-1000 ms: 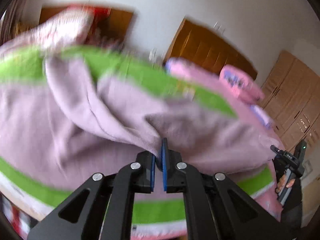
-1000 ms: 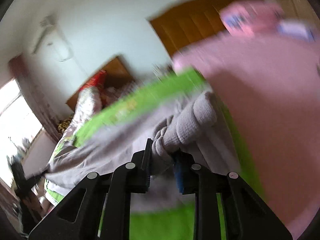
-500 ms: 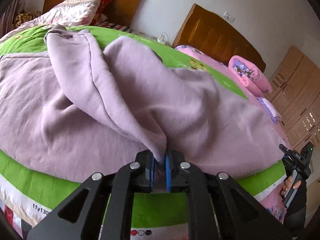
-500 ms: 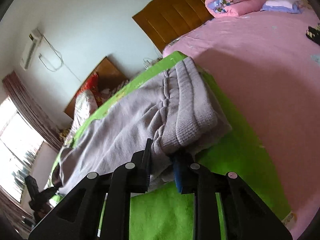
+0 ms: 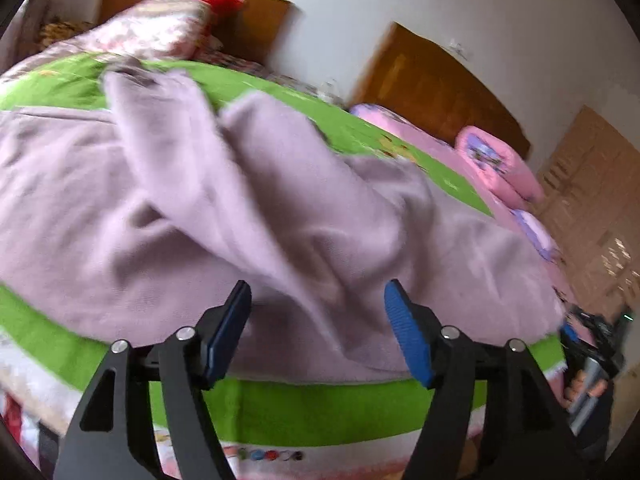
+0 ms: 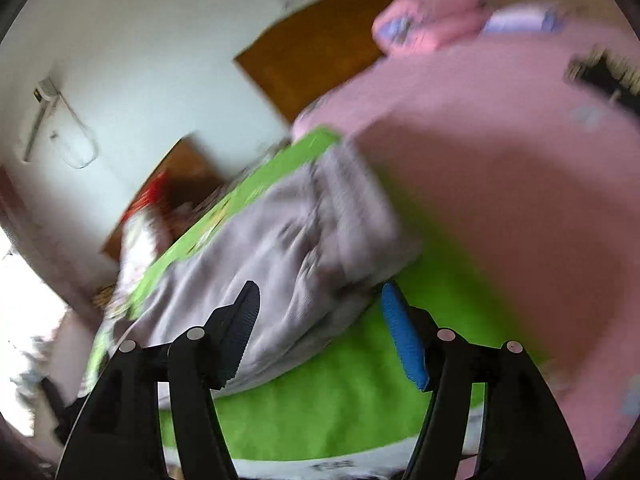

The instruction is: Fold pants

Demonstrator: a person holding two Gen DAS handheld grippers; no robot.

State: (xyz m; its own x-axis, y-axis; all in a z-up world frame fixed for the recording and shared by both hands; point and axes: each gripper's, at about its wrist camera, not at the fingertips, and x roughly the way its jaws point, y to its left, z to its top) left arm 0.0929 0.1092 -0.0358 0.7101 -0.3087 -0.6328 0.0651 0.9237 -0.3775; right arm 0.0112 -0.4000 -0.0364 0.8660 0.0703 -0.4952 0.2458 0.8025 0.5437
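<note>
lilac pants (image 5: 256,216) lie on green-sheeted bed (image 5: 320,404).

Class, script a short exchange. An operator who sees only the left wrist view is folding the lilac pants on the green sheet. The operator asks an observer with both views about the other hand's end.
Operator: My view shows the pants spread out ahead. Is the other end gripped?
Observer: No. The right gripper has its jaws opening. The cloth lies between the fingers, but the pads do not press it.
Operator: Which part of the garment is there?
Observer: The ribbed waistband, lying on the green sheet.
</note>
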